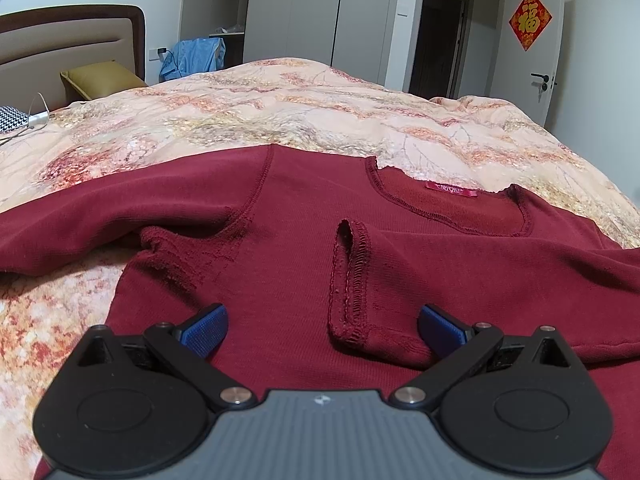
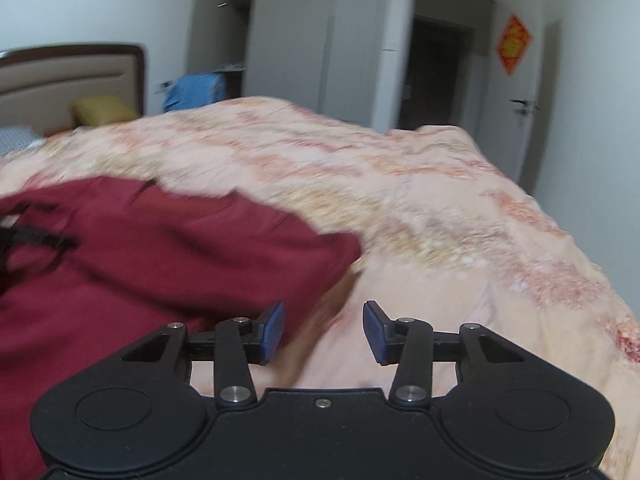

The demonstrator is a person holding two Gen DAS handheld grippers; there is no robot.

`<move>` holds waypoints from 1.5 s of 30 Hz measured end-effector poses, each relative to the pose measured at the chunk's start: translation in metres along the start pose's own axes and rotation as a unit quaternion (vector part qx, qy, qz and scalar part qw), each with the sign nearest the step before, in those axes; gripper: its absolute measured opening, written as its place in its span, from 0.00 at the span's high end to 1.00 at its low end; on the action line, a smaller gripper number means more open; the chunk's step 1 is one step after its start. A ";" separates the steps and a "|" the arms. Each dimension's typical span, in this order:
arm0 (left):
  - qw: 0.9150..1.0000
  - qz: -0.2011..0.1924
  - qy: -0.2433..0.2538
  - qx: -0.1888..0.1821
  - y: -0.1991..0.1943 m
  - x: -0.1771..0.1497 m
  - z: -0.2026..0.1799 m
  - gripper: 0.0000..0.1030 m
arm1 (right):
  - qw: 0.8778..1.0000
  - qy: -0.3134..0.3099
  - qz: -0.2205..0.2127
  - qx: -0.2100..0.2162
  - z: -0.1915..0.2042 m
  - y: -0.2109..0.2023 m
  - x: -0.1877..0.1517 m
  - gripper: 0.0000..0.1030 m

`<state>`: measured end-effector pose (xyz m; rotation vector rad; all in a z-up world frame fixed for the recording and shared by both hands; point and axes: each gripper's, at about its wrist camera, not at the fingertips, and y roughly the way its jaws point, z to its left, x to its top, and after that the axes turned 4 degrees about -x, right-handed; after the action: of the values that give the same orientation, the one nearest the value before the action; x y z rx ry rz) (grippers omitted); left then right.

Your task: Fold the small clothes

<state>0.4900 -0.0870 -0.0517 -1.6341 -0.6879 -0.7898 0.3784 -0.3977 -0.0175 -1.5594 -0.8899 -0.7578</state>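
Blue-padded fingers (image 1: 208, 330) of the left gripper (image 1: 323, 326) stood wide apart, holding nothing, above the maroon shirt (image 1: 288, 272); a folded sleeve cuff (image 1: 350, 280) lay between them. The right gripper (image 2: 323, 330) was likewise spread, the shirt's edge beside its left finger, floral bedspread (image 2: 440, 240) beyond.

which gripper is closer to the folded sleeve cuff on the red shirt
Left. The left gripper is open right at the sleeve cuff; the right gripper is open off the shirt's edge.
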 end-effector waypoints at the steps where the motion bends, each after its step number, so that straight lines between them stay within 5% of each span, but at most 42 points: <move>1: 1.000 0.000 0.000 0.000 0.000 0.000 0.000 0.00 | 1.000 -0.013 0.001 0.000 0.007 0.003 -0.002 0.55; 5: 1.000 0.000 -0.001 -0.001 0.000 0.000 0.000 0.00 | 1.000 0.003 -0.002 -0.019 0.016 0.021 -0.003 0.61; 6: 1.000 -0.001 -0.001 -0.001 0.000 0.000 0.000 0.00 | 0.999 0.015 -0.008 -0.029 0.015 0.021 -0.003 0.84; 7: 1.000 -0.001 -0.001 -0.001 0.000 0.000 0.000 0.00 | 0.999 0.022 -0.009 -0.033 0.013 0.021 -0.003 0.92; 14: 1.000 -0.002 -0.003 -0.004 -0.001 0.000 0.001 0.00 | 0.999 0.022 0.010 -0.039 0.017 0.017 -0.017 0.92; 18: 0.999 0.017 -0.003 -0.030 -0.018 0.009 0.005 0.00 | 0.999 0.050 0.011 -0.013 0.018 -0.004 -0.016 0.75; 22: 0.998 0.015 -0.011 -0.062 -0.065 0.008 0.019 0.00 | 0.999 0.043 -0.006 0.022 0.031 -0.045 -0.022 0.30; 27: 0.998 0.008 -0.002 -0.064 -0.137 -0.011 0.049 0.00 | 0.997 0.043 -0.026 0.064 0.055 -0.100 -0.041 0.02; 34: 0.998 0.044 0.003 -0.035 -0.201 -0.065 0.095 0.00 | 0.993 0.058 -0.013 0.104 0.102 -0.153 -0.072 0.01; 38: 0.996 0.061 -0.044 -0.050 -0.217 -0.092 0.117 0.00 | 0.987 0.115 0.018 0.115 0.119 -0.169 -0.092 0.01; 45: 0.992 0.070 -0.050 -0.087 -0.231 -0.108 0.118 0.02 | 0.983 0.156 0.023 0.097 0.140 -0.194 -0.119 0.03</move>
<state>0.2594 0.0703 -0.0176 -1.8684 -0.5798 -0.6839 0.1509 -0.2600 -0.0437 -1.2441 -0.6720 -0.8289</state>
